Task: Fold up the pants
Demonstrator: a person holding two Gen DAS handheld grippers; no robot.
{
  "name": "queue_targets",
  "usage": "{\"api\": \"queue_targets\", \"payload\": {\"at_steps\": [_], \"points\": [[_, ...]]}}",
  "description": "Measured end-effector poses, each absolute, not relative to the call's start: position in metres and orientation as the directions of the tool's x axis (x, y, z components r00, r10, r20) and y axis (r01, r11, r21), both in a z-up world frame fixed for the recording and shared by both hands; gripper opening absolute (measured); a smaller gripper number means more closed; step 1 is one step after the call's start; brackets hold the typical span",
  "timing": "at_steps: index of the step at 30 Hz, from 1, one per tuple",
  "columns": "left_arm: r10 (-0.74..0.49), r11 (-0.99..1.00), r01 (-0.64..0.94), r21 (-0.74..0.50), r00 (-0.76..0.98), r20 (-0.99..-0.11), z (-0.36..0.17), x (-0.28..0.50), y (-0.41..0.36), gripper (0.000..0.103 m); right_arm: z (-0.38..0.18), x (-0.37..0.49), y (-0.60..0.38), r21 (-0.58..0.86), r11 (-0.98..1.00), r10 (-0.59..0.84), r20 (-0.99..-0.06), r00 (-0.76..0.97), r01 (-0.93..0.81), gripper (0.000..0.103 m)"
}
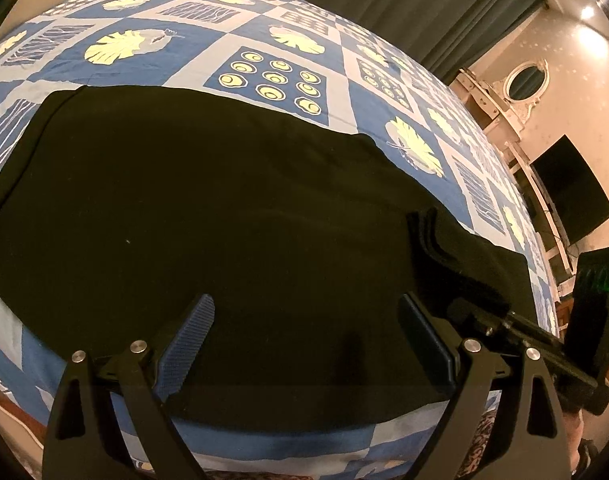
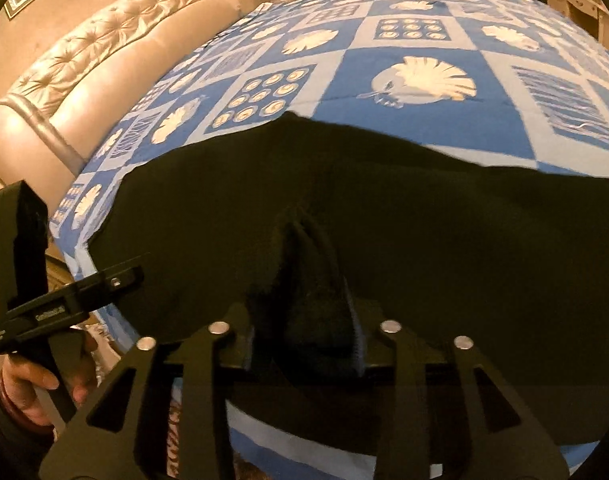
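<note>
Black pants [image 1: 192, 208] lie spread flat across the blue patterned bed sheet [image 1: 264, 36]. My left gripper [image 1: 308, 332] hovers open over their near edge, with only flat cloth beneath its blue pads [image 1: 192, 340]. At the right, my right gripper [image 1: 432, 232] rests on the pants. In the right wrist view a raised bunch of the black pants [image 2: 304, 292] fills the gap between the fingers of my right gripper [image 2: 304, 332], and both pads touch it. The rest of the pants [image 2: 464, 240] stretch flat to the right.
A tufted beige headboard [image 2: 104, 60] borders the bed at the left. A person's hand [image 2: 36, 384] holds the left gripper's handle beside the bed edge. Dark curtains [image 1: 384, 0], a white dresser with an oval mirror [image 1: 526, 80] and a dark screen [image 1: 572, 196] stand beyond the bed.
</note>
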State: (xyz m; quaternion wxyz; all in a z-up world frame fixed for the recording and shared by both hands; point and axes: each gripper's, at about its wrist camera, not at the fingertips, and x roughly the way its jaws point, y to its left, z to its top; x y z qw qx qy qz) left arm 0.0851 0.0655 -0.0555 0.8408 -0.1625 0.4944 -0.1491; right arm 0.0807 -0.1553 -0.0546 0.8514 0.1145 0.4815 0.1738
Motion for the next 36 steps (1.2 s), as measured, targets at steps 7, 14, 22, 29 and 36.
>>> {"api": "queue_targets", "payload": {"at_steps": [7, 14, 22, 29, 36], "points": [[-0.409, 0.905, 0.1, -0.414, 0.471, -0.782, -0.055, 0.084, 0.065, 0.092, -0.042, 0.064, -0.128, 0.421, 0.858, 0.511, -0.746, 0.426, -0.293, 0.059], [-0.412, 0.904, 0.103, -0.416, 0.474, -0.778, -0.055, 0.084, 0.065, 0.092, 0.004, 0.045, -0.184, 0.492, 0.812, 0.584, -0.667, 0.463, -0.315, 0.065], [-0.407, 0.906, 0.103, -0.41, 0.478, -0.779, -0.055, 0.084, 0.065, 0.092, -0.001, 0.055, -0.359, 0.549, 0.834, 0.469, -0.657, 0.59, -0.052, 0.069], [-0.373, 0.924, 0.117, -0.364, 0.486, -0.791, -0.056, 0.082, 0.058, 0.092, -0.084, 0.097, -0.444, 0.815, 0.564, 0.651, -0.54, 0.533, 0.136, 0.069], [-0.345, 0.937, 0.136, -0.321, 0.492, -0.799, -0.057, 0.079, 0.053, 0.092, -0.126, 0.127, -0.446, 0.887, 0.426, 0.727, -0.452, 0.516, 0.177, 0.04]]}}
